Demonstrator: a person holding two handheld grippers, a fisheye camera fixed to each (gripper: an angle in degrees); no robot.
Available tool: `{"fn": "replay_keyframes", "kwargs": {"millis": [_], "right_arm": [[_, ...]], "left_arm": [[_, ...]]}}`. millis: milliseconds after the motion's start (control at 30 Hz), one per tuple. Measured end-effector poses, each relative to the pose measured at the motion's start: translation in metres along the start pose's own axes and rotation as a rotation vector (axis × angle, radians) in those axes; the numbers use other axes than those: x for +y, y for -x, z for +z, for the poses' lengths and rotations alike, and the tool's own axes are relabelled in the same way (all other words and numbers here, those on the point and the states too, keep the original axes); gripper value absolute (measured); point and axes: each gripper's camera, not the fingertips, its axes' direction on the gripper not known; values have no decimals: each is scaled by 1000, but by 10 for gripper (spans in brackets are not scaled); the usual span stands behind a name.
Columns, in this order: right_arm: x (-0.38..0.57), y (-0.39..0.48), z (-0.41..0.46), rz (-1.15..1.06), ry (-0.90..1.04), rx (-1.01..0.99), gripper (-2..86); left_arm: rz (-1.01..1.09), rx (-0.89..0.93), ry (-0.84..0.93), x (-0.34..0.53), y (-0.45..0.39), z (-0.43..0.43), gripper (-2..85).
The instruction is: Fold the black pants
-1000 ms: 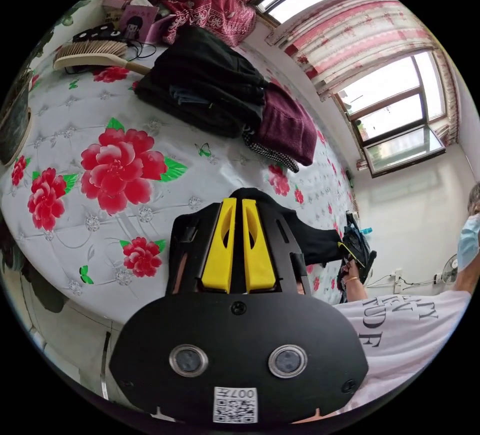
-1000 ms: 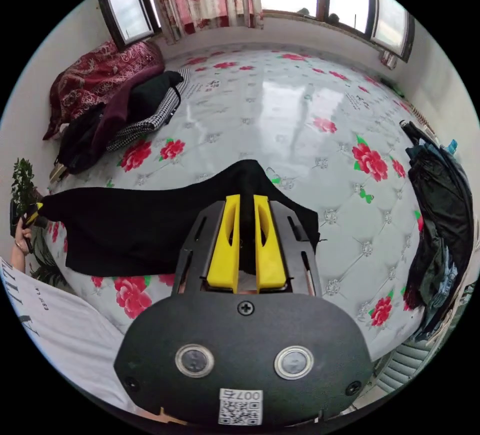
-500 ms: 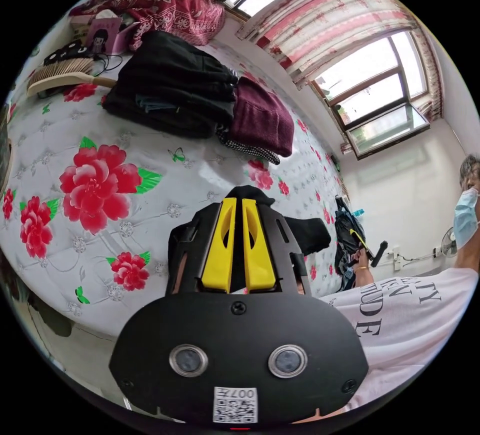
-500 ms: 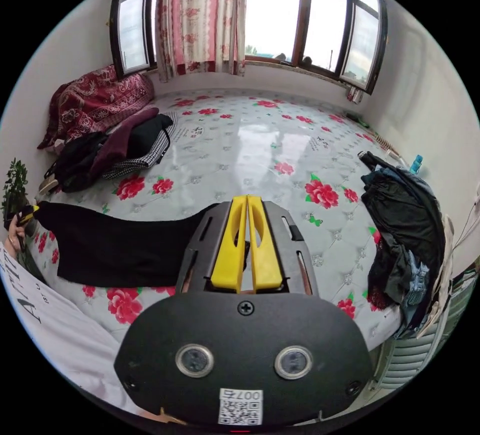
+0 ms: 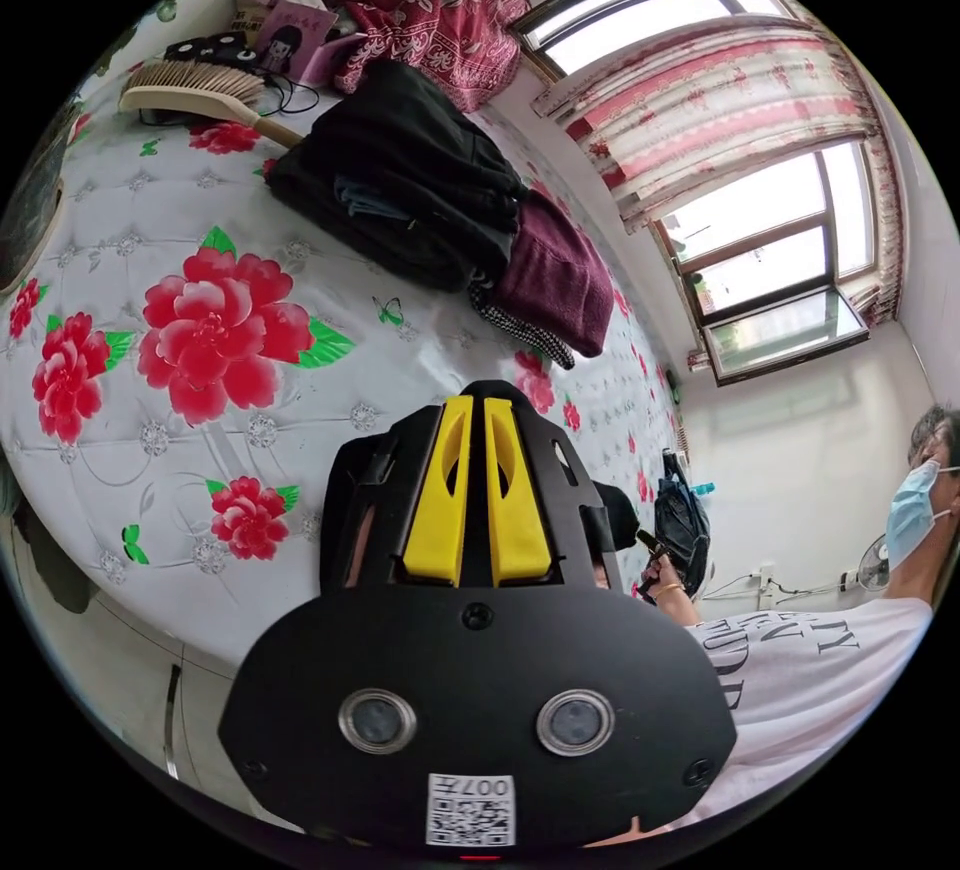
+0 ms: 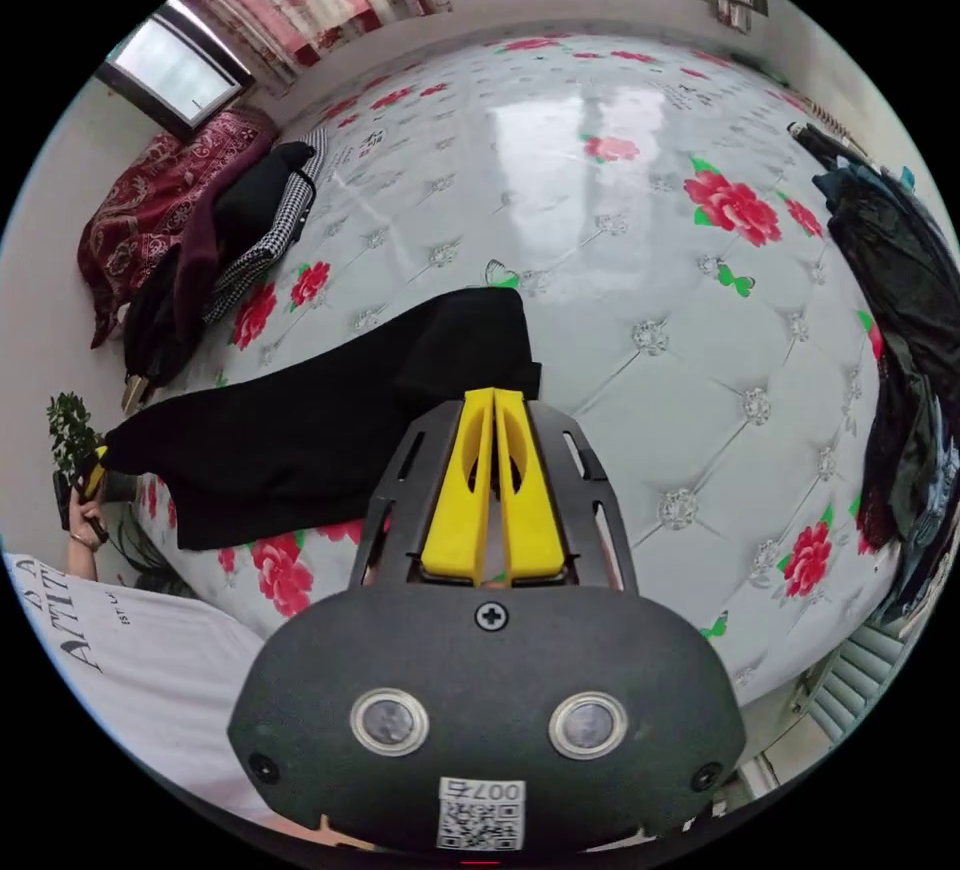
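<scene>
Since half a second ago, one end of the black pants has been carried over and doubled onto itself. The pants are laid on the flowered bed at its near edge. The right claw is clamped on the folded end; the left claw is closed on black cloth.
</scene>
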Motion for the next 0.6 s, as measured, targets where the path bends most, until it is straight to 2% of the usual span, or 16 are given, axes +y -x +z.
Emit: {"fn": "replay_keyframes", "kwargs": {"millis": [167, 267, 400, 500, 600], "right_arm": [[22, -11, -82, 13, -241, 70, 5], [12, -22, -83, -12, -168, -2, 25], [-10, -15, -37, -13, -86, -72, 62], [-20, 2, 11, -46, 90, -164, 61], [-11, 26, 28, -124, 149, -18, 34]], "left_arm": [[71, 25, 18, 3, -12, -3, -5], [56, -6, 35, 3, -4, 4, -5], [2, 78, 10, 6, 6, 13, -5], [26, 38, 22, 8, 3, 11, -5], [41, 8, 24, 12, 4, 5, -6]]}}
